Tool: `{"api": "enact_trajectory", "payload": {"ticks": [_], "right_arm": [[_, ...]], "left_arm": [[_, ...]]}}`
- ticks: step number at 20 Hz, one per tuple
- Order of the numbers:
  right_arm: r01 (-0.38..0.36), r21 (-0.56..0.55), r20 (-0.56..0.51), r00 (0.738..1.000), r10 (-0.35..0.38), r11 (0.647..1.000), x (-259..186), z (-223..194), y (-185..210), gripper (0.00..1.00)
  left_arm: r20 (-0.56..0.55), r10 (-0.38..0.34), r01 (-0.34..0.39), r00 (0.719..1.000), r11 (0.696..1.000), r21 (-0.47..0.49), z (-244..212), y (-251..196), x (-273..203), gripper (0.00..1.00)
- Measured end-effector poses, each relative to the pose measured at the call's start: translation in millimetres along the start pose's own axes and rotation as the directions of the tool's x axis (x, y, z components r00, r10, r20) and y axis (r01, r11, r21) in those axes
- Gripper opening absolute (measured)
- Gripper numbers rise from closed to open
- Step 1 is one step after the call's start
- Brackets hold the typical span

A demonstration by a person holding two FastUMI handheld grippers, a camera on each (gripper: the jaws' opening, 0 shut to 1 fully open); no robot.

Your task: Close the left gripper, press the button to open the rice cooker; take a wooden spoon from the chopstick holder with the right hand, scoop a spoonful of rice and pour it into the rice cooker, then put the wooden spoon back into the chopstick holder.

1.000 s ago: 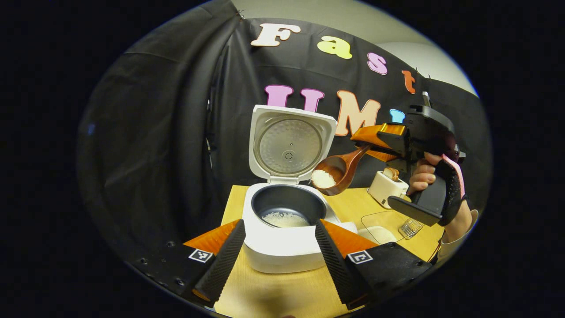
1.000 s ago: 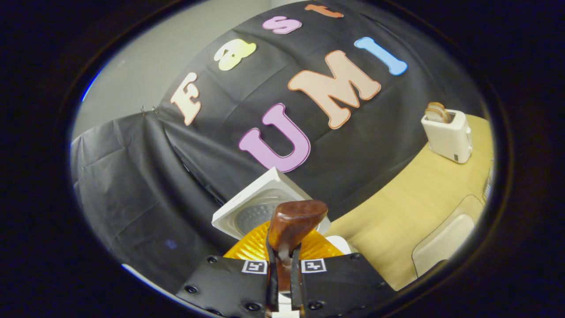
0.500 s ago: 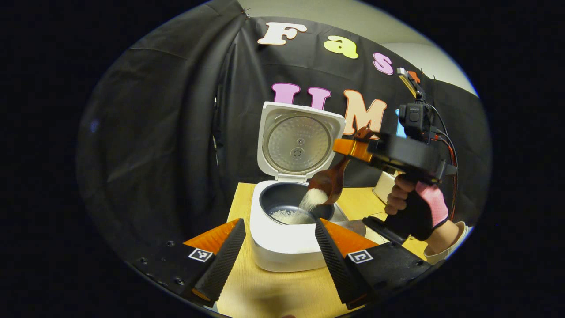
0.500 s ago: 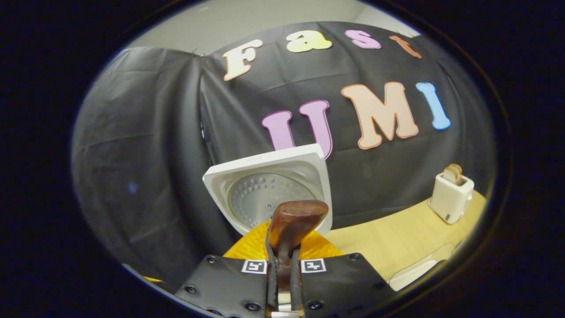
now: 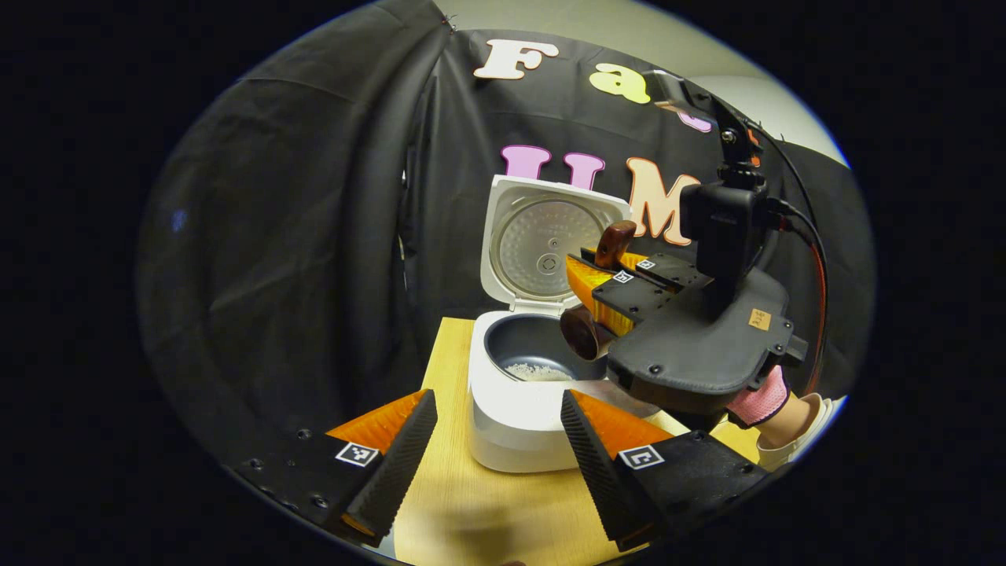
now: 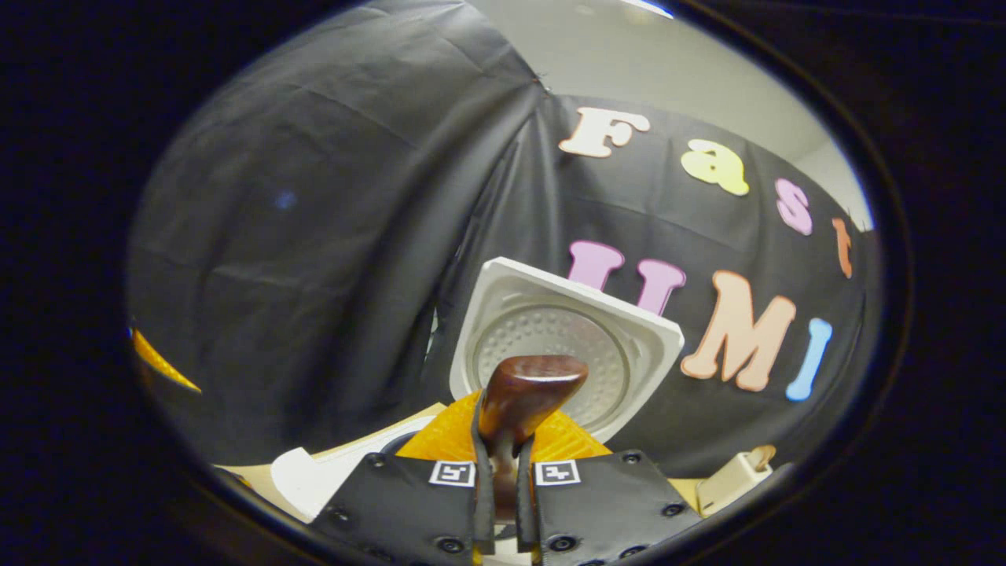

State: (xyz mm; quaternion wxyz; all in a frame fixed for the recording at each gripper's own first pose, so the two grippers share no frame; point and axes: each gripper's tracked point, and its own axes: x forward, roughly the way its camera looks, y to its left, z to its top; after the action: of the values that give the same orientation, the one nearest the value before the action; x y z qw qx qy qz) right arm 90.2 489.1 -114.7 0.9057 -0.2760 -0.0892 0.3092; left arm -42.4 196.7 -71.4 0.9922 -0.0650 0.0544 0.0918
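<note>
The white rice cooker [image 5: 515, 413] stands on the wooden table [image 5: 471, 519] with its lid [image 5: 550, 244] raised. Rice [image 5: 538, 371] lies in the dark inner pot. My right gripper [image 5: 599, 284] hangs over the pot's right rim, rolled onto its side and shut on the wooden spoon [image 5: 580, 334], whose bowl is tipped toward the pot. In the right gripper view the spoon's handle end [image 6: 530, 389] sticks up between the closed fingers of that gripper [image 6: 503, 487], in front of the lid [image 6: 566, 354]. My left gripper [image 5: 491, 464] is open, just short of the cooker's front.
A hand in a pink glove [image 5: 758, 397] holds the right gripper. A white toaster [image 6: 735, 475] stands at the lower right of the right gripper view. Black cloth walls close the back and left sides.
The right gripper came over the pot and rolled, tipping the spoon so its rice poured into the cooker. The spoon's bowl now faces down toward the pot. The left gripper stayed open.
</note>
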Motion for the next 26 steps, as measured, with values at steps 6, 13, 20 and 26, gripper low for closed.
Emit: {"api": "enact_trajectory", "payload": {"ticks": [6,13,20,26], "right_arm": [[0.001,-0.054,0.035,0.999,0.001,0.999,-7,10,1,0.12],[0.071,0.246,-0.048,0.997,-0.061,0.967,-20,2,-65,0.13],[0.206,0.568,-0.116,0.979,-0.169,0.797,-63,-19,-182,0.12],[0.300,0.613,-0.168,0.954,-0.250,0.731,-115,-48,-275,0.13]], "left_arm": [[0.010,-0.005,0.005,1.000,1.000,0.010,0,-5,-3,0.94],[0.019,-0.073,0.072,0.997,0.996,0.057,6,-32,4,0.95],[0.014,-0.195,0.192,0.981,0.975,0.109,16,-85,22,0.94],[-0.009,-0.225,0.224,0.974,0.967,0.118,15,-118,34,0.94]]}}
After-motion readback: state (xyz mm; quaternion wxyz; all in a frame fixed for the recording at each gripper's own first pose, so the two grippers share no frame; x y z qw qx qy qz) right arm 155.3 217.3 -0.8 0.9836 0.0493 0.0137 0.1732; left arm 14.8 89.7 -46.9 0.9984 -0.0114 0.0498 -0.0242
